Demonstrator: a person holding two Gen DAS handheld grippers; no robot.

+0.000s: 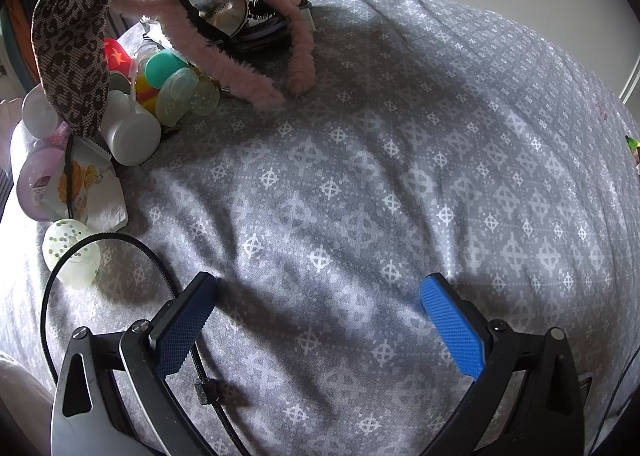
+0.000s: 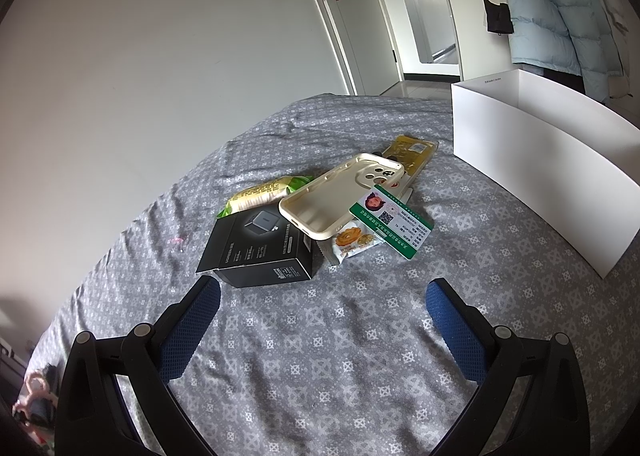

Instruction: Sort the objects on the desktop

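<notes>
My left gripper [image 1: 318, 288] is open and empty above the grey patterned cloth [image 1: 380, 175]. A pile lies at the far left: a leopard-print headband [image 1: 72, 39], a pink fuzzy headband [image 1: 240, 71], a round mirror [image 1: 216, 7], a white bottle [image 1: 132, 127], small coloured jars [image 1: 172, 75] and a snack packet [image 1: 92, 191]. My right gripper [image 2: 322, 292] is open and empty, just short of a black charger box [image 2: 260, 248]. Behind the box lie a cream phone case [image 2: 340, 191], a green ID card [image 2: 392, 219], a biscuit packet [image 2: 352, 242], a green snack bag [image 2: 260, 191] and a yellow packet [image 2: 412, 149].
A white open box [image 2: 540, 159] stands at the right on the cloth. A thin black headband [image 1: 120, 252] lies by my left finger beside a speckled jar [image 1: 72, 252]. Doors and hanging jackets [image 2: 560, 7] are behind the bed. A pink item [image 2: 32, 400] lies at the lower left edge.
</notes>
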